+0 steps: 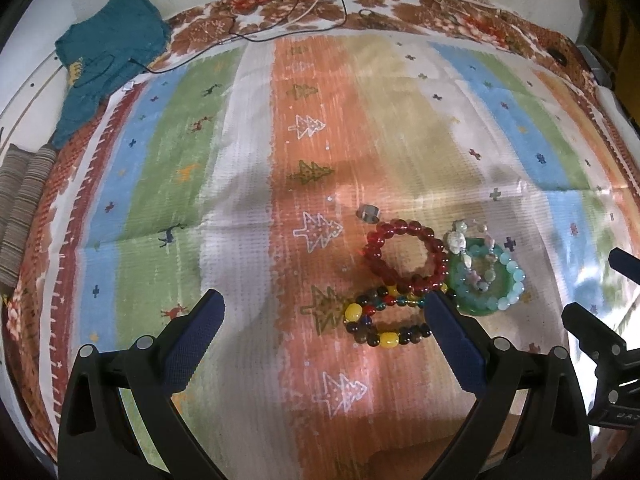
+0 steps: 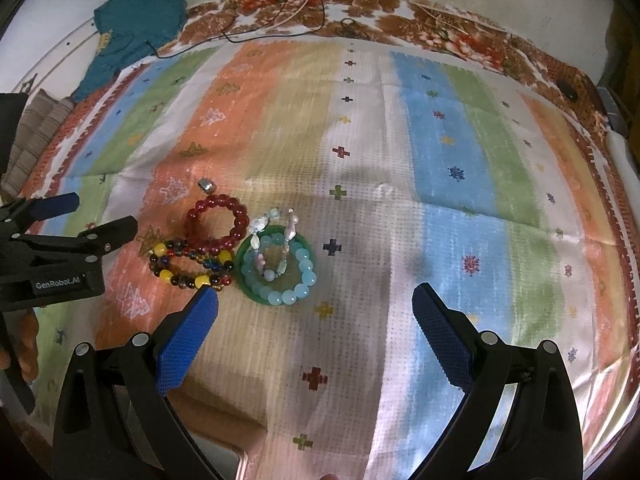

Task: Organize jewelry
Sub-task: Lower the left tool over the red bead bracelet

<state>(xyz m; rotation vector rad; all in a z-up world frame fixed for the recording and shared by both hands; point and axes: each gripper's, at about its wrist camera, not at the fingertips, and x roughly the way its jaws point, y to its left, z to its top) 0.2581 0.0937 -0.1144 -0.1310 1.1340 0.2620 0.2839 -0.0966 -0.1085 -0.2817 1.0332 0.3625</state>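
A red bead bracelet lies on the striped cloth. A multicolour bead bracelet lies just in front of it. A green bangle holds a light blue bead bracelet and a pale stone bracelet. A small silver ring lies behind the red bracelet. My left gripper is open and empty, its right finger over the multicolour bracelet's edge. My right gripper is open and empty, just in front of the bangle.
A teal garment lies at the back left. Cables run across the floral cloth at the back. A striped cushion sits at the left edge. The right gripper's body shows at the left view's right.
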